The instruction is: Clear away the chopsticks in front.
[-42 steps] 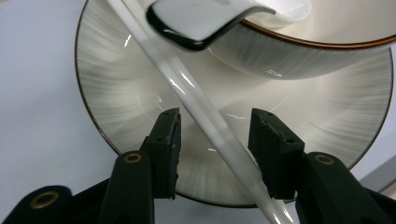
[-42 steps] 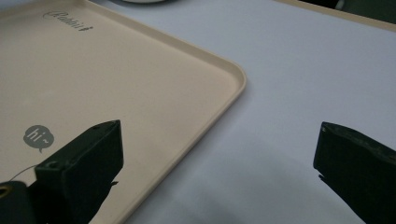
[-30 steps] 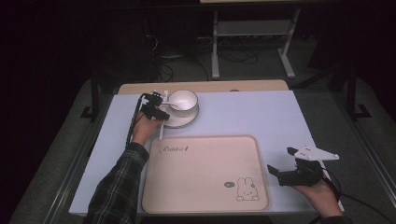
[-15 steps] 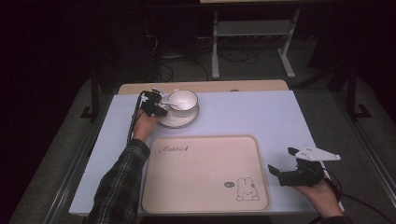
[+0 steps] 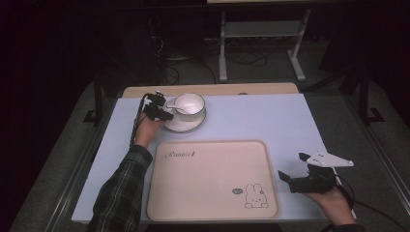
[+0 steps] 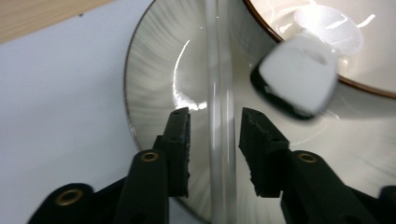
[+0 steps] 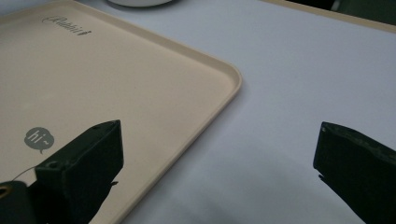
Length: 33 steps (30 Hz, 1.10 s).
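At the far left of the pale table [image 5: 290, 121], the left gripper [image 5: 167, 115] sat at the near-left rim of a white saucer [image 5: 186, 124] carrying a white cup [image 5: 189, 102]. Its jaws stood parted over the saucer [image 6: 159, 70], a blurred shiny handle [image 6: 219, 116], likely a spoon's, running between them without clear contact. Nearer the person lay a beige tray [image 5: 203, 212] printed with a rabbit [image 5: 255, 195]. Right of the tray, the right gripper [image 5: 295, 166] rested just above the table, jaws spread wide and holding nothing, straddling the tray's corner [image 7: 236, 77].
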Available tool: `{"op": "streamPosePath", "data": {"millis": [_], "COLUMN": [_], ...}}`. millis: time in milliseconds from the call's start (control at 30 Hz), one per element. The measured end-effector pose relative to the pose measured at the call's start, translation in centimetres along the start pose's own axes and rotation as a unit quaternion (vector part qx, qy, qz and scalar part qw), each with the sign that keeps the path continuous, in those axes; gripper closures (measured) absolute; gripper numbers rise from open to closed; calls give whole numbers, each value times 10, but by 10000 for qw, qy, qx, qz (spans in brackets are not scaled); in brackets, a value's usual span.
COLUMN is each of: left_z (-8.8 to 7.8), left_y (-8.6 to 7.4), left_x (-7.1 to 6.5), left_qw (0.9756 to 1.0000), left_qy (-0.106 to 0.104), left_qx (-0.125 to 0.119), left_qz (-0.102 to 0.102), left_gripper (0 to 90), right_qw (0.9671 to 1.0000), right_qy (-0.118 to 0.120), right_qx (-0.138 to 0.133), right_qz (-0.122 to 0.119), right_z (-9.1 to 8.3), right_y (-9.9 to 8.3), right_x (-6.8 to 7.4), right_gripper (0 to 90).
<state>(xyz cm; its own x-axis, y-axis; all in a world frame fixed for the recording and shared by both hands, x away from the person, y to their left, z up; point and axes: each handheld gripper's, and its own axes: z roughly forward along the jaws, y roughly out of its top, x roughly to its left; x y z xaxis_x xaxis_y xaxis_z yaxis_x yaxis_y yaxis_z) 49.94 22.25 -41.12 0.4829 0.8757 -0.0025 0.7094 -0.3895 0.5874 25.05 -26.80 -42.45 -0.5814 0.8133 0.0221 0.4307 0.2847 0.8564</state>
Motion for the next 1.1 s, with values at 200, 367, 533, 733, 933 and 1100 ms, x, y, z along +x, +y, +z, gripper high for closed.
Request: {"op": "streamPosePath", "data": {"millis": [200, 367, 533, 733, 933, 1100], "left_z": [-28, -46, -49, -40, -33, -27], "left_y": [-16, -30, -36, -37, -41, -48], "left_x": [9, 16, 21, 18, 18, 19], "left_qw": [9999, 9995, 9985, 9983, 9987, 9986], "left_qy": [-42, -138, -420, -512, -492, -528], "left_qx": [-140, -292, -353, -264, -114, 0], "left_qz": [21, 10, -73, -44, -71, -102], "left_gripper": [566, 639, 718, 751, 776, 792], "right_qw": [10000, 10000, 10000, 10000, 10000, 10000], "right_qy": [-7, -11, -18, -40, -43, -40], "right_qx": [-10, -15, 16, 23, 29, 24], "right_qz": [2, -25, -25, -3, -5, -9], "right_z": [-1, -1, 0, 0, -1, 0], "right_y": [0, 1, 1, 0, 0, 0], "right_x": [1, 3, 3, 2, 1, 1], "right_gripper": [10, 10, 11, 11, 11, 11]}}
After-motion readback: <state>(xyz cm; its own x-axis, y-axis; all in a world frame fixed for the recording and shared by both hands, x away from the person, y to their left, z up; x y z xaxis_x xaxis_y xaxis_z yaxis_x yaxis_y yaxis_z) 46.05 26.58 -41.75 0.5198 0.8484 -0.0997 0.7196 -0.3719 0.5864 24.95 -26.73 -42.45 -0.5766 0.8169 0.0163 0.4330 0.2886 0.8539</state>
